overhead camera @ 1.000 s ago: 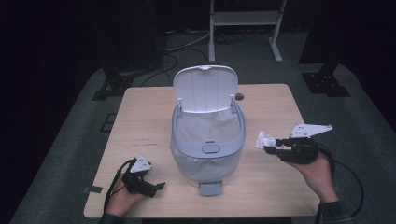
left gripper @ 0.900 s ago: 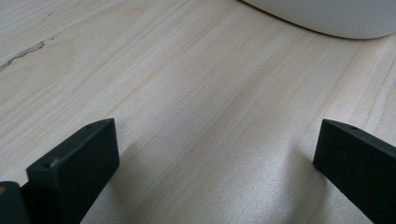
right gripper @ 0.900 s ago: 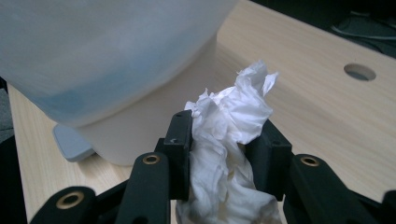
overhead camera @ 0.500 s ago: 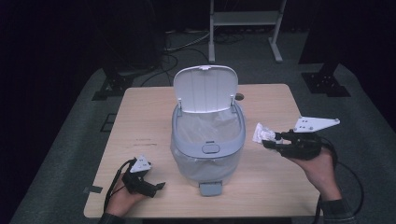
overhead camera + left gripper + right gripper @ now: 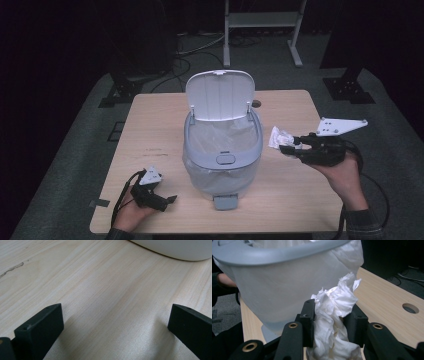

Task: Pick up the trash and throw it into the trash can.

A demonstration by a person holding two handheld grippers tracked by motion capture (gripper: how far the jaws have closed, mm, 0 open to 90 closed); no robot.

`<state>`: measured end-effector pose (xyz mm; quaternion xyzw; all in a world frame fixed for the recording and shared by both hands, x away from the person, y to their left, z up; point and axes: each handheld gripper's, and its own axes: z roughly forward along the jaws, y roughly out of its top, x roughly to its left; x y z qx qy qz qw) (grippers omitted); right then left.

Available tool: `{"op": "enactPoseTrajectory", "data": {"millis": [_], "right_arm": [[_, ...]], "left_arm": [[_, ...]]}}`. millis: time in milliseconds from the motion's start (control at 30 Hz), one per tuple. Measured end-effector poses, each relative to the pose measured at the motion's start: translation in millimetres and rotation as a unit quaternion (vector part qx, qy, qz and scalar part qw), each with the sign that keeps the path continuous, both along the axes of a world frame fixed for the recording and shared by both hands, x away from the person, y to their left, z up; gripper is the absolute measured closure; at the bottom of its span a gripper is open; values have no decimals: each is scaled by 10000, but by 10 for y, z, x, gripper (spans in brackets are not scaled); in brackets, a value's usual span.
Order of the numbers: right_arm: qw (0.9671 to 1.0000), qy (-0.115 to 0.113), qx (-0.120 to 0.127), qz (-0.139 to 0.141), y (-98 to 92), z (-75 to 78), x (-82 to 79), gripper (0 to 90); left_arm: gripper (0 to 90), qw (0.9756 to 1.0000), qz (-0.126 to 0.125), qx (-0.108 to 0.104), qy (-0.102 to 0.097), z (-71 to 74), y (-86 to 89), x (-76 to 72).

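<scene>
The right gripper (image 5: pixel 286 146) has its fingers (image 5: pixel 308 315) clenched on a crumpled white tissue (image 5: pixel 334 315), held above the counter (image 5: pixel 155 135) at three o'clock of the lidded bin (image 5: pixel 223 150), just beside its rim; the carry to the bin looks in hand; next the wad likely must travel over the lined opening before letting go; the left gripper (image 5: pixel 112 322) rests at seven o'clock, fingers released, holding nothing.

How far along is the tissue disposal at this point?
Done: the bin's lid stands open and the crumpled tissue is picked up off the table. In hand: the right gripper holds it beside the bin. Left: drop it inside. The left gripper rests open on the table.
</scene>
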<state>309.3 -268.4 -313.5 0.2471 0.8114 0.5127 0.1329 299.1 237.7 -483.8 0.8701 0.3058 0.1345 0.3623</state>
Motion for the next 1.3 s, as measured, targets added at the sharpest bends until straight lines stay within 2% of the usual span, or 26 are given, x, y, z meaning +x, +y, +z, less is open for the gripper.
{"op": "enactPoseTrajectory", "data": {"millis": [300, 600, 1300], "right_arm": [[9996, -147, 212, 122, 24, 198, 14, 630], [9990, -313, 243, 199, 84, 413, 17, 629], [9963, -539, 363, 562, 355, 715, 24, 630]], "left_arm": [[0, 10000, 0, 0, 0, 0, 0, 0], [0, 10000, 1, 0, 0, 0, 0, 0], [0, 10000, 0, 0, 0, 0, 0, 0]]}}
